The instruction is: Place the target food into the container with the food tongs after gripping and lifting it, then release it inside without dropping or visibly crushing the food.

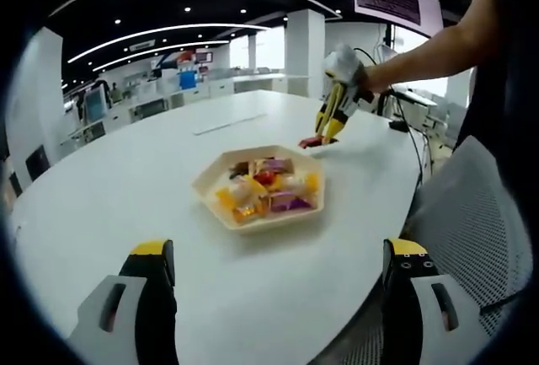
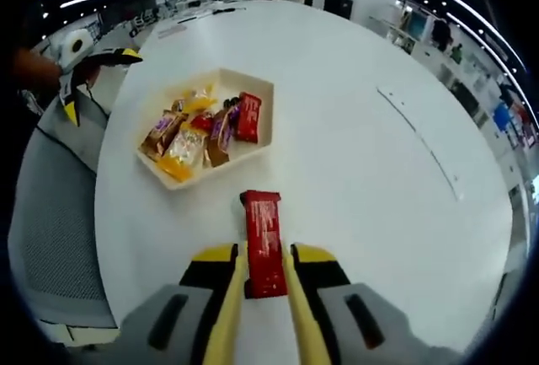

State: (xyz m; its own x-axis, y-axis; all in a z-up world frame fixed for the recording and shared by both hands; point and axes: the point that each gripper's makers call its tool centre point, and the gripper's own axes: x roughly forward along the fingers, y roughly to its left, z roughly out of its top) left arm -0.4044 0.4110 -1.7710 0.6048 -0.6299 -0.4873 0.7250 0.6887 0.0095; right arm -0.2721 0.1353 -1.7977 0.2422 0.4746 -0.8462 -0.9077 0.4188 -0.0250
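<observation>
Bright open-plan office all around, and a big round white worktop (image 2: 362, 154) carrying the action. Near the middle sits a pale hexagonal tray (image 2: 254, 87), already loaded with wrapped snacks in orange, purple and red. Just short of it, on bare worktop, lies the target: a flat red wrapped snack bar (image 2: 263, 243), pointing lengthways towards the tray.

The right gripper (image 2: 265, 285) has its yellow-tipped jaws set on either side of the bar's near end, pressed against the wrapper, so the grip looks made. In the left gripper view that same right gripper (image 1: 330, 125) is low, with the bar (image 1: 313, 141) seemingly on the worktop, so I judge this the grasp step, lift not yet begun.

Next comes a clean rise, a short carry forward, then a gentle release over the tray. Grip pressure matters; the wrapper could buckle or slide out.

The left gripper (image 1: 278, 276) hangs back over the near rim of the worktop, jaws spread wide, carrying nothing. A grey mesh chair (image 1: 472, 213) stands at that rim. Between bar and tray the path is open, and the tray's raised wall is the only edge to clear.
</observation>
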